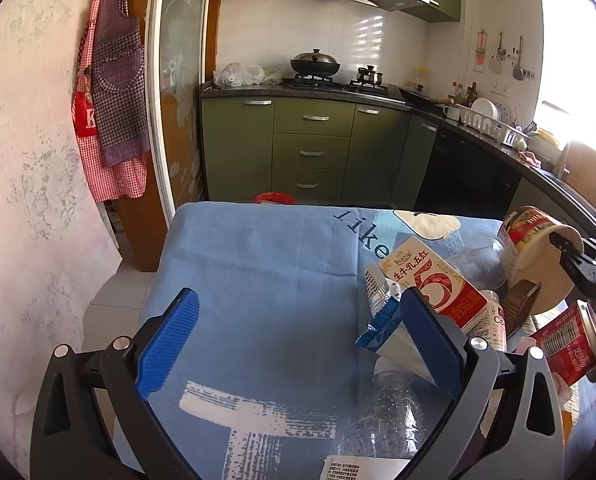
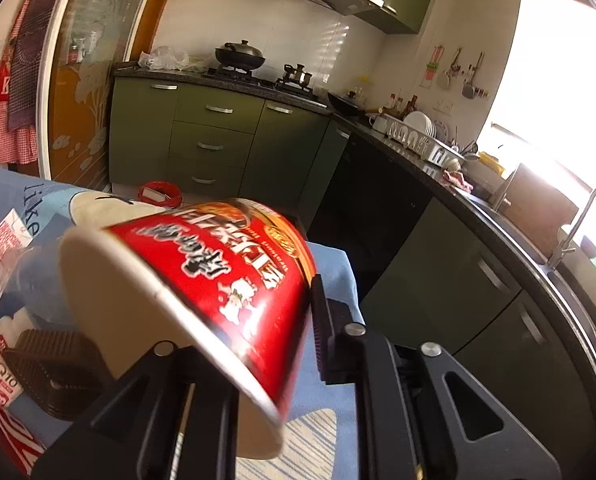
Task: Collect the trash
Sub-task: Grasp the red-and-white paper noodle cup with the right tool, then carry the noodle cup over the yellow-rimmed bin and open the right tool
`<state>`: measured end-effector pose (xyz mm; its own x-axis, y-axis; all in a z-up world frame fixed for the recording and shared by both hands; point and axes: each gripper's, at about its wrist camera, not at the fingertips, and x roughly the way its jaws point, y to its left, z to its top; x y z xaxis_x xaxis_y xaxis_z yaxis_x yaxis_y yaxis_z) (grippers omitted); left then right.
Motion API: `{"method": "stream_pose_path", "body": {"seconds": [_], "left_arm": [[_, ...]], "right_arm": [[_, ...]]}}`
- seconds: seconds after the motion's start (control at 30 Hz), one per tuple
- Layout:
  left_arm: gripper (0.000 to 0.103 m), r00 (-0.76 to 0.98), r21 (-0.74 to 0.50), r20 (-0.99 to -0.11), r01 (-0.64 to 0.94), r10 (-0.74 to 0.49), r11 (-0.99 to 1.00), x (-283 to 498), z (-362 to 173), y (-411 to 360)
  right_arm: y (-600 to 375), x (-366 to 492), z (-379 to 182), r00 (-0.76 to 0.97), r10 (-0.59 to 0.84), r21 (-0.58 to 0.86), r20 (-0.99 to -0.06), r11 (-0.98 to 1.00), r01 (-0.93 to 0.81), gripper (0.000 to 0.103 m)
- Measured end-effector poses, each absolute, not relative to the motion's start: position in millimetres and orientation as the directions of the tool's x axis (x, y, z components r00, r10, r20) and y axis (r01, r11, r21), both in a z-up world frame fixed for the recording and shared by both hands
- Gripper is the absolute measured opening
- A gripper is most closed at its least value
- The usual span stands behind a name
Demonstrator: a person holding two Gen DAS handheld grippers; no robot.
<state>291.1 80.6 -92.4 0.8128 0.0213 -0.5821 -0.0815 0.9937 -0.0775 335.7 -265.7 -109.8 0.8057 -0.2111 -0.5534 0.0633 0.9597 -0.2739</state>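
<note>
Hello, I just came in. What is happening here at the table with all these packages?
A person is collecting trash from a table with a blue cloth, using tongs in each hand. The right tongs are shut on the rim of a red instant noodle cup, which is tilted on its side. The left tongs are open and hold nothing. Beside them lie a milk carton, a clear plastic bottle and a red cola can.

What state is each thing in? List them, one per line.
Noodle cup: tipped, rim clamped in right claw.
Left claw: open, empty.
Milk carton: lying flat.
Cola can: on its side.
Clear bottle: lying down.
</note>
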Motion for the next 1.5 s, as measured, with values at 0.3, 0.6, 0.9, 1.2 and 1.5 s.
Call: {"method": "stream_pose_path", "body": {"seconds": [0.3,0.6,0.9,1.2,1.5], "left_arm": [[0.099,0.809,-0.086,-0.588,-0.061,-0.001,0.994,287,-96,77],[0.099,0.823,-0.117,-0.568,-0.065,-0.013,0.991,280,-90,83],[0.099,0.848,-0.09,-0.529,-0.033,-0.02,0.995,270,-83,72],[0.099,0.854,-0.069,-0.52,-0.022,-0.017,0.997,267,-81,68],[0.099,0.852,-0.044,-0.523,-0.007,-0.017,0.999,267,-82,61]], "right_arm": [[-370,360,-87,0.619,0.041,0.152,-0.784,0.98,0.128,0.002],[-490,277,-69,0.376,0.091,0.206,-0.922,0.938,0.278,0.002],[-576,212,-134,0.099,0.095,0.128,-0.991,0.899,0.418,0.002],[-587,221,-206,-0.045,0.131,0.099,-0.99,0.894,0.437,0.005],[-582,217,-170,0.064,0.057,0.079,-0.996,0.904,0.42,0.024]]}}
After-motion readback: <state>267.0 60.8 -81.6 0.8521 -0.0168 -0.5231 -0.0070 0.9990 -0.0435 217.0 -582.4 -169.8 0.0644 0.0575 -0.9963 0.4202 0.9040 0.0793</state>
